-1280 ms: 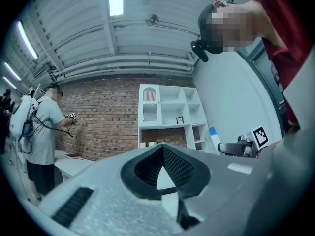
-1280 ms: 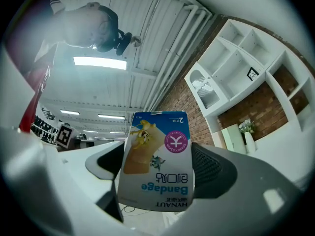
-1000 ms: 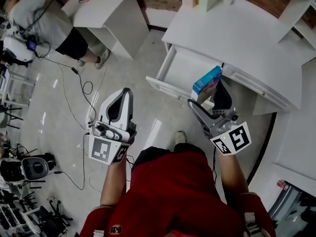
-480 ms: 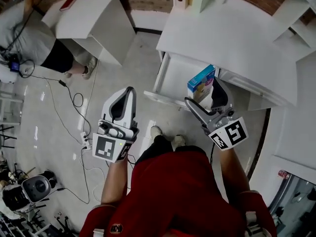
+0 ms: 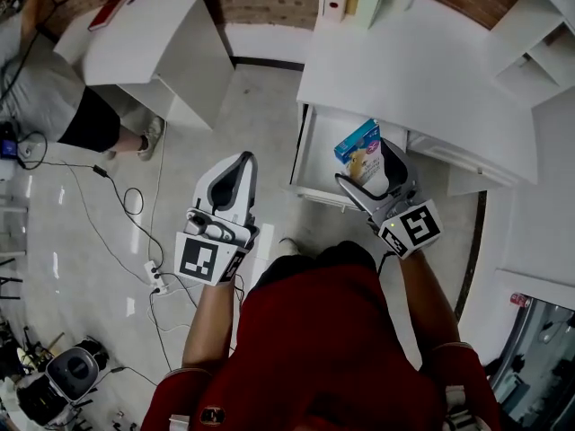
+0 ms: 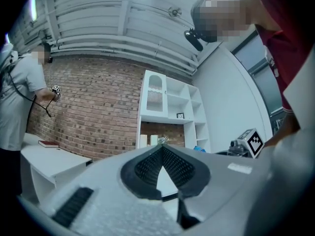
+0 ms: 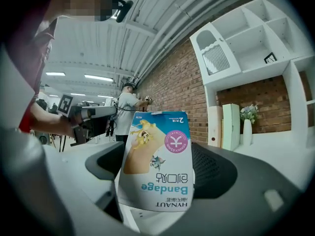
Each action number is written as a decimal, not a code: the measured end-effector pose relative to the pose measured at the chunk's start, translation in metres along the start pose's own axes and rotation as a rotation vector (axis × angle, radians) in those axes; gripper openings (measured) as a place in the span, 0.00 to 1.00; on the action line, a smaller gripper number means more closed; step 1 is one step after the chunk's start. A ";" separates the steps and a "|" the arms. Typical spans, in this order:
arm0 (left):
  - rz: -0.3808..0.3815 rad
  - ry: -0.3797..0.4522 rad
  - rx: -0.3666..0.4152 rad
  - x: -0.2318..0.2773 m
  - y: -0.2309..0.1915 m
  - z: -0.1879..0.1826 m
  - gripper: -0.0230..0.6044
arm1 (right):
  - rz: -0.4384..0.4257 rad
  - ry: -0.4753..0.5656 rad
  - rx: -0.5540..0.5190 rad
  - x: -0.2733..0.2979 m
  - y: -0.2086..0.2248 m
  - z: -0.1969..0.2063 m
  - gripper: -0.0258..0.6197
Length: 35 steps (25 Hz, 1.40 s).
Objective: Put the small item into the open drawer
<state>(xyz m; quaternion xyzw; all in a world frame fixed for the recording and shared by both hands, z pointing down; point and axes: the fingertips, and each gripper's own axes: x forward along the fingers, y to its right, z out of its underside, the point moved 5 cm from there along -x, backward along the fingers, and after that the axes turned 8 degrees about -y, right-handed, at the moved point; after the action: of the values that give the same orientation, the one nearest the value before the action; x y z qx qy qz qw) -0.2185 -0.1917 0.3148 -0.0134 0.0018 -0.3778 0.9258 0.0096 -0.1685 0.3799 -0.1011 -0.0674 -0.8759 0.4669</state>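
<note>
My right gripper (image 5: 367, 165) is shut on a small blue and white bandage box (image 5: 362, 153) and holds it above the open white drawer (image 5: 316, 153) of the white desk (image 5: 422, 70). In the right gripper view the bandage box (image 7: 158, 159) stands upside down between the two dark pads (image 7: 212, 170). My left gripper (image 5: 241, 163) hangs over the tiled floor, left of the drawer. Its jaws meet at the tips with nothing between them, as the left gripper (image 6: 160, 146) view shows.
A second white desk (image 5: 144, 34) stands at the back left with a red book (image 5: 107, 9) on it, and a person (image 5: 63, 106) sits beside it. Cables and a power strip (image 5: 154, 277) lie on the floor. White shelves (image 5: 539, 34) stand at the right.
The view has shifted toward the desk. My right gripper with the bandage box has come over the open drawer. The left gripper has stayed beside it, still shut.
</note>
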 end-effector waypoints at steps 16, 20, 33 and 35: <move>-0.017 -0.081 -0.075 0.040 -0.033 0.044 0.05 | -0.024 -0.349 -0.002 0.087 0.047 0.086 0.71; -0.049 -0.111 -0.067 0.050 -0.037 0.055 0.05 | -0.051 -0.429 0.002 0.103 0.061 0.117 0.71; -0.090 -0.196 -0.073 0.121 -0.036 0.095 0.05 | -0.090 -0.657 0.085 0.173 0.114 0.223 0.71; -0.093 -0.212 -0.075 0.129 -0.036 0.100 0.05 | -0.085 -0.688 0.106 0.182 0.121 0.239 0.71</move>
<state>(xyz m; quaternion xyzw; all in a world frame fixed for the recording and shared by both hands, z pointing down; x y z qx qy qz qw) -0.1506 -0.3055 0.4169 -0.0879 -0.0827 -0.4166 0.9011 0.0383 -0.3311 0.6584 -0.3631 -0.2706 -0.8045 0.3844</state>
